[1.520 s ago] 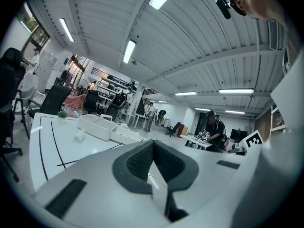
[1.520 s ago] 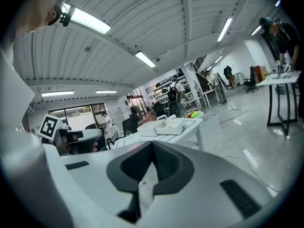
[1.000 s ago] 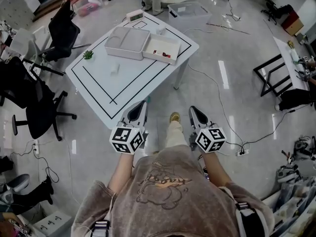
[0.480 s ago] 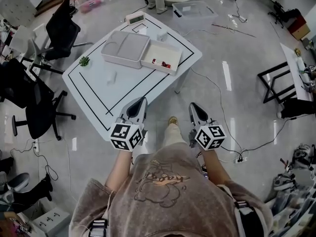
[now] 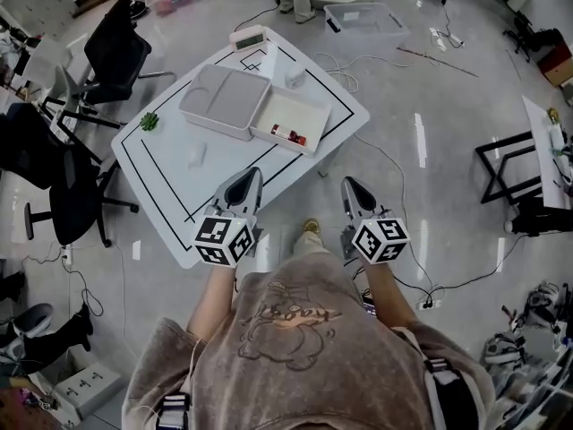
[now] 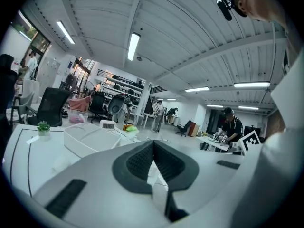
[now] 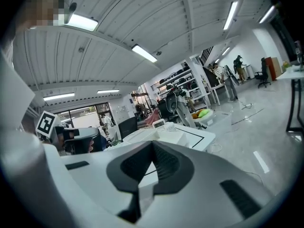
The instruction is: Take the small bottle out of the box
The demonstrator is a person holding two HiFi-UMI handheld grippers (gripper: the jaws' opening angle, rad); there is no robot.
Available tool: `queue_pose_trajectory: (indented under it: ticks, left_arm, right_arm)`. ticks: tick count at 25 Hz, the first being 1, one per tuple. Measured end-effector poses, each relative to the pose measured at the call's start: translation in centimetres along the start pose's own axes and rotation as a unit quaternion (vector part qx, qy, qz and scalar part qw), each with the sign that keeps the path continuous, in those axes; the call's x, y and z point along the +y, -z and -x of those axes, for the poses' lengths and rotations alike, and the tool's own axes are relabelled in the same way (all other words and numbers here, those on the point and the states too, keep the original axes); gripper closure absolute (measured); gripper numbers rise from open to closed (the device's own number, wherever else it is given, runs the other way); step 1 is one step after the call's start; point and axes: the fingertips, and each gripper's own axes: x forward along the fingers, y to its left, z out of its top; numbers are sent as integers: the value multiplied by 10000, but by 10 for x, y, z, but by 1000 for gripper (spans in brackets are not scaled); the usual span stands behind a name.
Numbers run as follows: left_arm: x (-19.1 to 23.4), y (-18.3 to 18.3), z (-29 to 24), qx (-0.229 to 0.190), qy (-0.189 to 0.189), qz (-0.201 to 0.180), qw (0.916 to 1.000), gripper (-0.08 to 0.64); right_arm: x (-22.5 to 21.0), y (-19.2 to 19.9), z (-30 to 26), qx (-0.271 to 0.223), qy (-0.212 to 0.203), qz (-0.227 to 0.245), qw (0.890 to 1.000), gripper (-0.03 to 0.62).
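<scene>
Head view: left tongs [image 5: 252,174] and right tongs [image 5: 347,184] are fully closed and empty, by the desk's [image 5: 179,186] near edge. The small bottle [image 5: 288,134] lies in the open box [image 5: 304,106] toward the right edge. I judge it light, rigid and apt to roll, so I would grip across its body.

I wear a brownish-grey, short-sleeved T-shirt [image 5: 309,370] with a cartoon print [image 5: 291,322], pale trousers [image 5: 304,245] and a tan shoe [image 5: 312,227]. My left gripper [image 5: 252,174] and right gripper [image 5: 348,184] have pale grey shells, dark ribbed pads [image 6: 137,161] and a black-and-white marker cube [image 5: 224,240] each.
</scene>
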Motion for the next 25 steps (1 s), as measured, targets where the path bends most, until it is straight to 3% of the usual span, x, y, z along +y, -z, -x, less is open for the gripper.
queue_pose_trajectory:
  ticks: [15,25]
  left_arm:
    - [16,-23,-88,-117,-546,74,9984,552]
    - [35,-32,-110,-206,-653,86,9976,552]
  right_arm:
    - [-67,-50,-76,152,-528,59,9985,595]
    - [-64,-54,-112,221,-811,75,9964,595]
